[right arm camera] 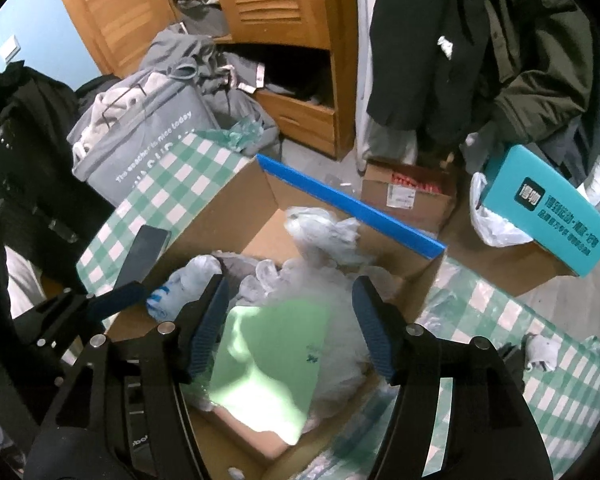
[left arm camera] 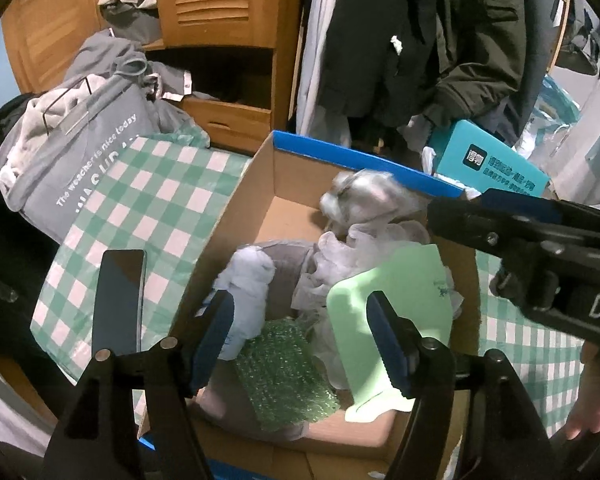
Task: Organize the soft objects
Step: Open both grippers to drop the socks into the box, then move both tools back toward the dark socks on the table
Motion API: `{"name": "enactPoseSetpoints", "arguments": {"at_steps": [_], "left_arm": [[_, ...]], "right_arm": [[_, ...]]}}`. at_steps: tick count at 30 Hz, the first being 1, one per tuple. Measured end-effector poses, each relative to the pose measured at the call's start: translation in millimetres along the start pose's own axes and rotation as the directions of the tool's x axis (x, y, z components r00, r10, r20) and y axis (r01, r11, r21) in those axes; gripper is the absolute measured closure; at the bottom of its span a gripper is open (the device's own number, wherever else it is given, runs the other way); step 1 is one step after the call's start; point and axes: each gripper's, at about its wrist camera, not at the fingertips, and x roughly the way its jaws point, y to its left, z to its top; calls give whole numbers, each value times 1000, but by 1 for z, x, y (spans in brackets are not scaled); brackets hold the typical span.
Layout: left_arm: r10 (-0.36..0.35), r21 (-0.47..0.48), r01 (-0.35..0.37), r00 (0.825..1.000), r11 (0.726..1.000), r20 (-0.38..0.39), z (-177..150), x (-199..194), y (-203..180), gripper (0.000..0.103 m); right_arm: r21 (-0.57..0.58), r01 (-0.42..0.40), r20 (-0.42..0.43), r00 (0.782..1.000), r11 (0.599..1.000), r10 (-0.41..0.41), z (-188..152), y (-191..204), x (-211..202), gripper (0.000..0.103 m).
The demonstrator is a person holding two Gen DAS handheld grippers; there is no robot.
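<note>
Both tools, left tool and right tool, hover jaws apart over the cardboard box, above its plastic bags and green sheet.

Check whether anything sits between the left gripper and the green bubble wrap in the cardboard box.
Nothing visible does. The left gripper is open above the cardboard box, and the green bubble wrap lies exposed just below its fingertips. A pale blue bag sits to its left and a light green bag to its right, neither covering it.
</note>
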Motion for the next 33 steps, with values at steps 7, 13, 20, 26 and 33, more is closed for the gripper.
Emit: {"name": "enactPoseSetpoints", "arguments": {"at_steps": [7,13,20,26,33], "left_arm": [[-14,10,14,1000,1000,-3,0,-1,-10,32],[-32,35,32,999,999,9,0,-7,-25,32],[-55,73,54,998,996,16,0,-12,-50,32],[-72,117,70,997,991,17,-1,-13,-73,32],[-86,151,83,996,985,14,-2,-14,-97,32]], "right_arm": [[24,15,27,1000,1000,-15,-5,-12,-19,37],[40,45,37,998,998,-46,-12,-26,-29,37],[78,74,43,996,994,-77,-22,-49,-42,37],[108,98,47,993,989,-104,-33,-69,-53,37],[141,130,47,989,981,-138,-47,-91,-65,37]]}}
